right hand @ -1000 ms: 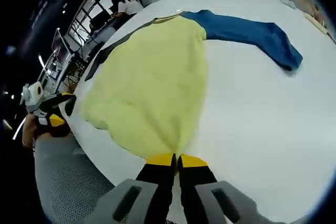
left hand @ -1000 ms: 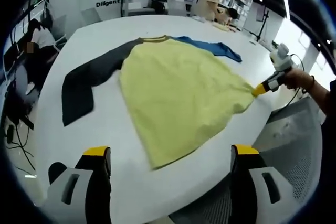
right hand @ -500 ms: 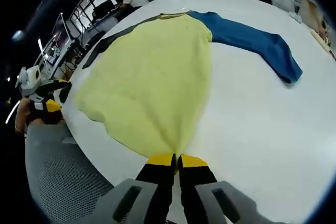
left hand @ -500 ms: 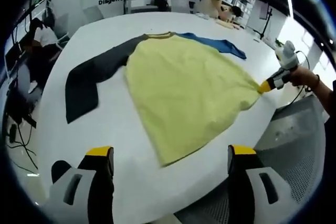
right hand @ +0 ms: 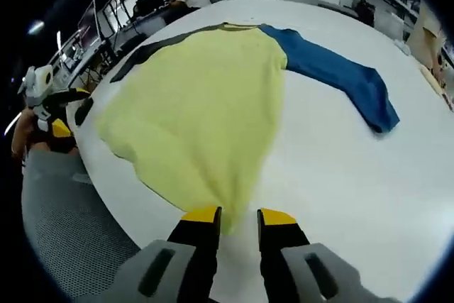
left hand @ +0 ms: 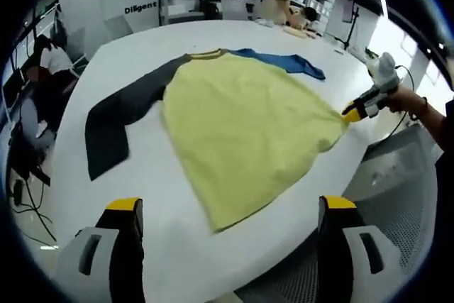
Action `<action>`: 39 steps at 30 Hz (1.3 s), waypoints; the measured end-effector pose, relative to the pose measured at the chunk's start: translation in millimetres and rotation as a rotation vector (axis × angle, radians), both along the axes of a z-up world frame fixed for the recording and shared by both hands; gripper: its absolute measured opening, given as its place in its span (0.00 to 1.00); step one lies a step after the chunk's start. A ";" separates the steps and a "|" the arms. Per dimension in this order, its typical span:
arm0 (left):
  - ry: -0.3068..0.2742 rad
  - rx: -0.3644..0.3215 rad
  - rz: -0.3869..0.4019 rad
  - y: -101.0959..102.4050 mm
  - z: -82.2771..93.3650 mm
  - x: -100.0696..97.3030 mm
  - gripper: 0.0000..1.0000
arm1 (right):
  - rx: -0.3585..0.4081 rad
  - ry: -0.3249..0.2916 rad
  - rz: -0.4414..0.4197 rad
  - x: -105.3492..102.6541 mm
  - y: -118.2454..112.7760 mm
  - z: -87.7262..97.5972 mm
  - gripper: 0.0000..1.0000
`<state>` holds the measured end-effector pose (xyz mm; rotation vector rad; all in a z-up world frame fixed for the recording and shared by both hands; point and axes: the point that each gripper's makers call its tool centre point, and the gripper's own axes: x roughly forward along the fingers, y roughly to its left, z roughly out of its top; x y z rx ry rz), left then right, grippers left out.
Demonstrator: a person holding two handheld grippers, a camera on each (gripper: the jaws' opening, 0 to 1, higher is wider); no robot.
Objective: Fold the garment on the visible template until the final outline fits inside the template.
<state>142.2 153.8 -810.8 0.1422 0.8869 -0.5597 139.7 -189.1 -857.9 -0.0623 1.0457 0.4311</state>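
The shirt lies flat on the white table, collar away from the person, dark sleeve and blue sleeve spread sideways. The right gripper sits at the hem corner, jaws parted (nothing pinched). The left gripper, wide open, hovers just short of the other hem corner.
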 end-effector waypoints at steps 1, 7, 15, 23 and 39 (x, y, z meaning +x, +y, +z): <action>-0.007 -0.005 0.002 -0.7 2.3 1.0 0.99 | 0.008 -0.010 -0.006 1.9 -0.1 2.7 0.25; -0.026 -0.029 0.010 -2.5 8.5 4.2 0.99 | 0.030 -0.097 0.013 11.8 5.3 25.0 0.54; -0.033 -0.024 0.012 -2.9 9.6 3.7 0.99 | -0.011 -0.217 0.064 31.2 6.5 46.9 0.82; -0.042 -0.033 0.008 -5.0 16.9 3.7 0.99 | -0.003 -0.295 0.045 51.5 -3.7 63.5 0.99; -0.042 -0.045 0.012 -6.8 18.6 5.2 0.99 | -0.003 -0.372 0.000 100.9 -42.4 67.9 0.99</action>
